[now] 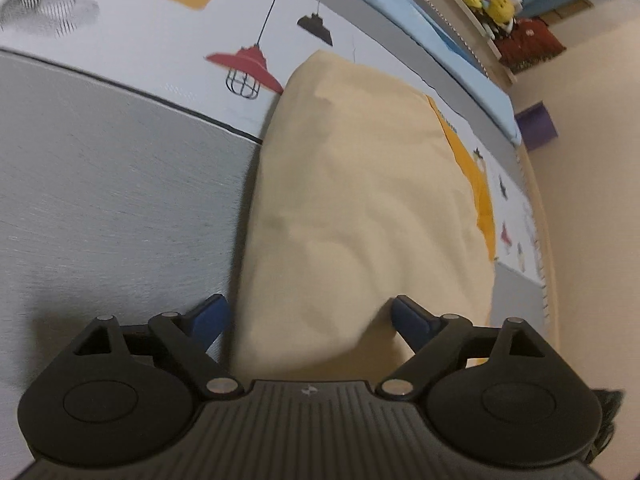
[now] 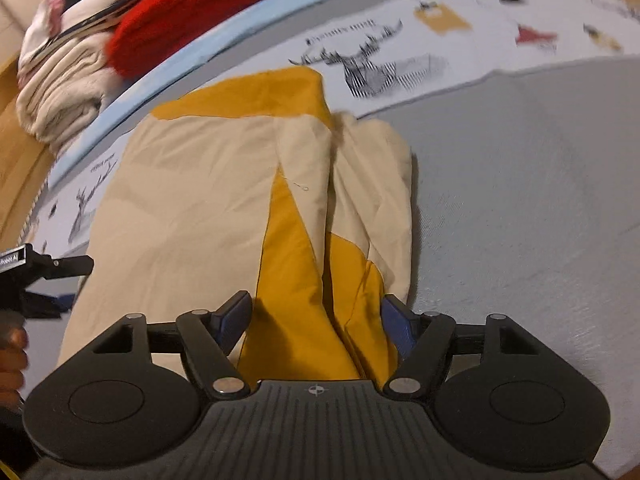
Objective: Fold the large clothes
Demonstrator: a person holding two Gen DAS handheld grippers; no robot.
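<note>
Both tongs (image 1: pixel 306 314) (image 2: pixel 316 316) apart | cream garment (image 1: pixel 360 208) between, unpinched

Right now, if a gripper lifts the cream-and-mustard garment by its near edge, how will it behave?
The garment is probably floppy: it lies in soft folds and wrinkles, so it would drape and sag. Likely light, thin fabric. The folded layers near the right gripper may slide apart on the bed cover.

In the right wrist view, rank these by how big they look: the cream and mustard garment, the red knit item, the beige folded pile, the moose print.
1. Cream and mustard garment, though nearness inflates it.
2. Red knit item and beige folded pile: too alike to rank.
3. Moose print.
</note>
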